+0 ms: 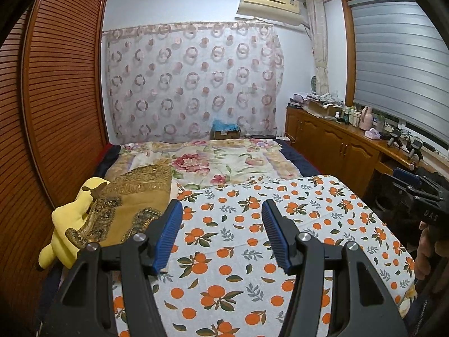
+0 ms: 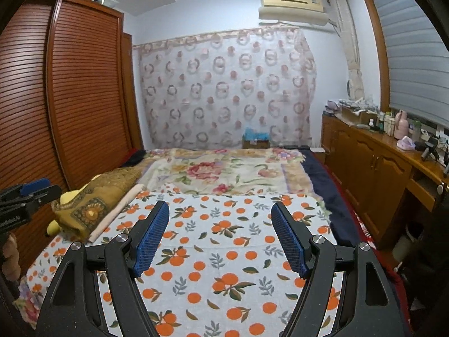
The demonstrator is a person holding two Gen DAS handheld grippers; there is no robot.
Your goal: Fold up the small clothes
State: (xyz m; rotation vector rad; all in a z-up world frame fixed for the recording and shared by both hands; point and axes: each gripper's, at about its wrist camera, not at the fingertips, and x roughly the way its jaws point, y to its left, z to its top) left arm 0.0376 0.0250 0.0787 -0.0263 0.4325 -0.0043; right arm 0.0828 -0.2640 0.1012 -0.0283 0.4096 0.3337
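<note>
Clothes-wise, we've only got that brown paisley cloth [image 1: 132, 199] beside the orange-print sheet [image 1: 238, 238], both tongs, left gripper [image 1: 221, 224] and right gripper [image 2: 220, 224], spread wide holding nothing, so grab by corners.

Pale blue bedroom walls, louvered wooden wardrobe [image 1: 56, 90] on the left, sheer circle-patterned curtain [image 1: 193, 81] across the far wall, cream air conditioner [image 1: 269, 2] above, striped window blind [image 1: 393, 56] right, cluttered wooden sideboard [image 1: 331, 143] below.
</note>
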